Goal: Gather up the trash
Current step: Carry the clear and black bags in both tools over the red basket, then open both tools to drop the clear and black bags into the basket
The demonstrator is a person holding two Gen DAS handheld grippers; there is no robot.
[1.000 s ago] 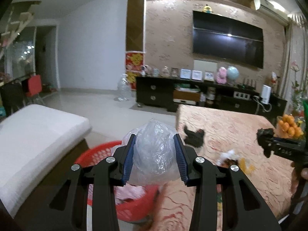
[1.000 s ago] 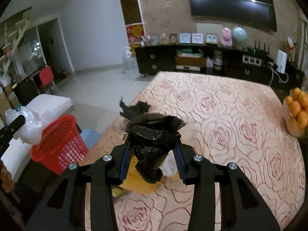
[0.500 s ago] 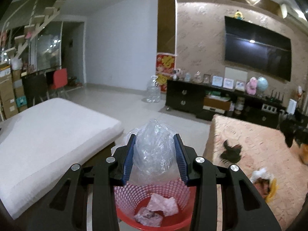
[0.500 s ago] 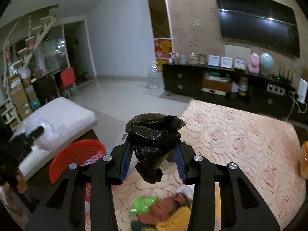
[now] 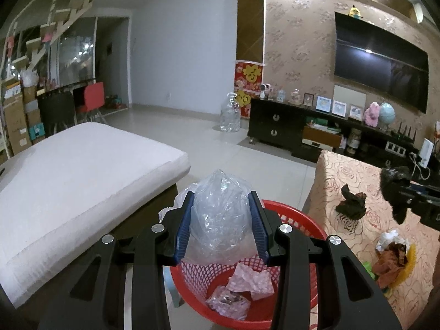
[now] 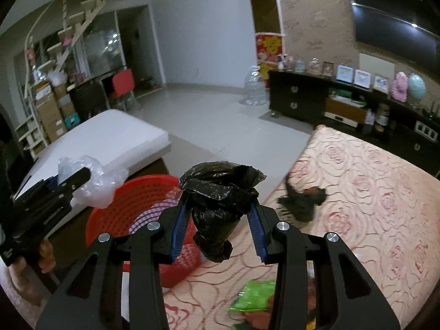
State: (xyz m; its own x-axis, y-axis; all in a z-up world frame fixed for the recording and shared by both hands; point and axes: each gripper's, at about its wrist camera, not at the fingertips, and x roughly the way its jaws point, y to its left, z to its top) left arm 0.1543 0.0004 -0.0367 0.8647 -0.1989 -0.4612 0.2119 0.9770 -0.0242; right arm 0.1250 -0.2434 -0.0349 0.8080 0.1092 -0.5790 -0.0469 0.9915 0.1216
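The left gripper (image 5: 222, 221) clamps a clear plastic bag (image 5: 220, 214) directly above the red basket (image 5: 299, 217), which holds 2 pink wads (image 5: 251, 277). The right gripper (image 6: 218, 217) pinches a black bag (image 6: 220, 200) over the table edge (image 6: 357, 206). Farther on the tablecloth lies another black scrap (image 6: 301, 199).

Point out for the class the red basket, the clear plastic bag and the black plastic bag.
red basket (image 5: 308, 214): left wrist view, on its far rim.
clear plastic bag (image 5: 220, 214): left wrist view, on its crumpled middle.
black plastic bag (image 6: 217, 198): right wrist view, on its bunched upper part.
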